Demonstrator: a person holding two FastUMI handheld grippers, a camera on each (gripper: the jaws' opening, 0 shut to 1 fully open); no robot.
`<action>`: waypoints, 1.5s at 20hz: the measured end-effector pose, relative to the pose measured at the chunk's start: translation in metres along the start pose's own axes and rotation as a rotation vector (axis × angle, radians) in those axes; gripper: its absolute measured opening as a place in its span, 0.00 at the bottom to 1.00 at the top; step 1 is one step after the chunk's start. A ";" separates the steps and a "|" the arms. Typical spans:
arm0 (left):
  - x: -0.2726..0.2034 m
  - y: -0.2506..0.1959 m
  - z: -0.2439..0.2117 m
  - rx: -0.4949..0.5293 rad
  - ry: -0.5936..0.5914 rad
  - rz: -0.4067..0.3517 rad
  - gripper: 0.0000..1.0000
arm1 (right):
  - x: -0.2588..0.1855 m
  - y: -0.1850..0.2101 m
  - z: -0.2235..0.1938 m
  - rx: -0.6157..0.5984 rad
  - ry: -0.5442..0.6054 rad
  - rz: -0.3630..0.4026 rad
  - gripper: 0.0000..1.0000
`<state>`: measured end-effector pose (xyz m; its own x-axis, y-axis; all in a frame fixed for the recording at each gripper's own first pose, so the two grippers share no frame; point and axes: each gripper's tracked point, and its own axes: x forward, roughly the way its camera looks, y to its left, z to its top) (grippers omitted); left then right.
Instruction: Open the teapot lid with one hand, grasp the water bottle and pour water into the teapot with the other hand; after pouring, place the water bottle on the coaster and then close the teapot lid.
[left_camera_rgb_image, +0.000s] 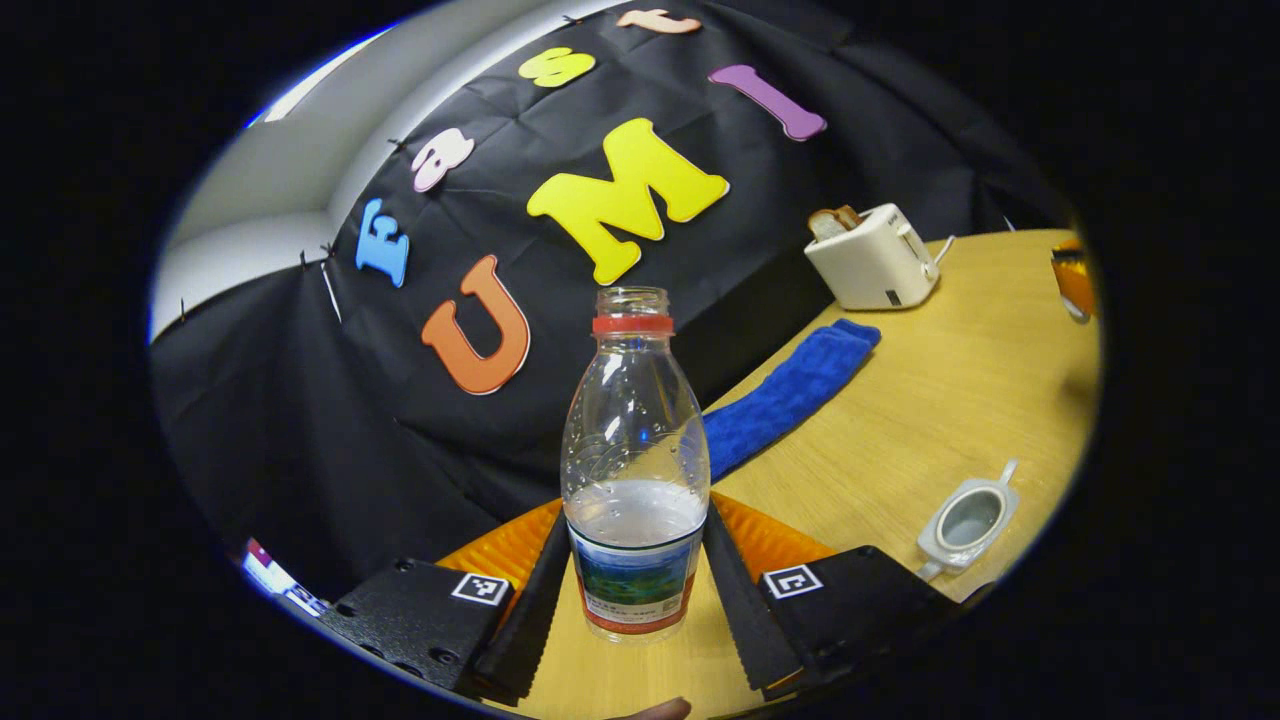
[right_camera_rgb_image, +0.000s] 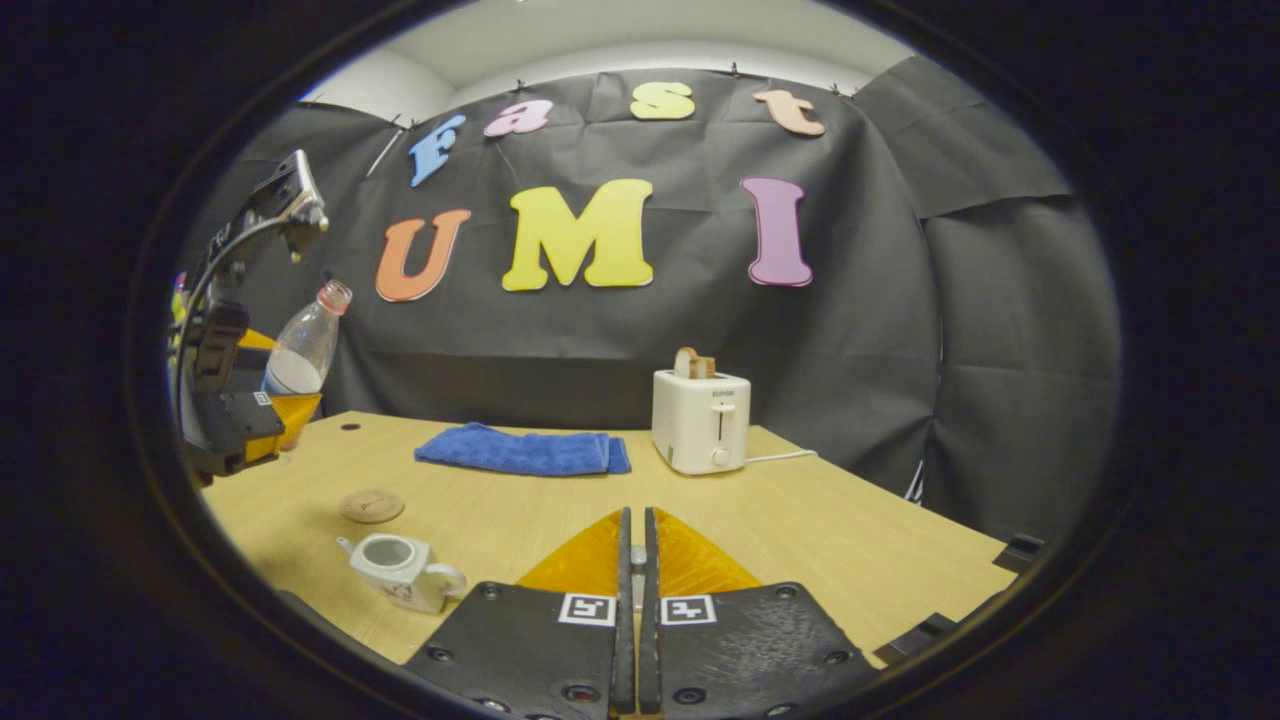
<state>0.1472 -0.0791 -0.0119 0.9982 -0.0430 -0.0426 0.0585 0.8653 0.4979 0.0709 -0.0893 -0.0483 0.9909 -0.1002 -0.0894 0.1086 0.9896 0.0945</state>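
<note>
**Over the counter, the bottle is up in the left hand-held gripper**

Above the wooden counter (right_camera_rgb_image: 560, 520), the left hand-held gripper (left_camera_rgb_image: 634, 590) is clamped on the water bottle (left_camera_rgb_image: 634, 470), one finger pressed to each side of its labelled lower part. The bottle has no cap and is roughly a third full. In the right gripper view it hangs clear of the counter near the left edge, tilted slightly.

The teapot (right_camera_rgb_image: 400, 568) sits on the counter with its lid off and its mouth open; the spout points left and the handle right in the right gripper view. Just behind it lies a round coaster (right_camera_rgb_image: 371, 506), apart from the pot.

The right hand-held gripper (right_camera_rgb_image: 633, 570) is clenched, its fingers nearly touching; whether the small pale thing glimpsed between them is the lid, I cannot tell.

Farther back, a folded blue towel (right_camera_rgb_image: 520, 450) lies just beside a white toaster (right_camera_rgb_image: 700, 420) with bread in its slot.
</note>
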 end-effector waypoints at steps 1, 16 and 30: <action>0.005 -0.002 0.003 -0.065 -0.017 -0.014 0.77 | 0.002 -0.001 -0.002 0.002 0.004 -0.001 0.02; 0.060 -0.033 -0.026 -0.557 -0.086 -0.157 0.78 | 0.010 0.010 -0.018 -0.017 0.020 0.022 0.02; 0.078 -0.040 -0.037 -0.644 -0.088 -0.159 0.81 | 0.018 0.017 -0.037 -0.046 0.059 0.016 0.02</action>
<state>0.2225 -0.0989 -0.0669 0.9772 -0.2121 0.0121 0.2119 0.9690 -0.1267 0.0876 -0.0706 -0.0852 0.9861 -0.0793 -0.1462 0.0875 0.9949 0.0505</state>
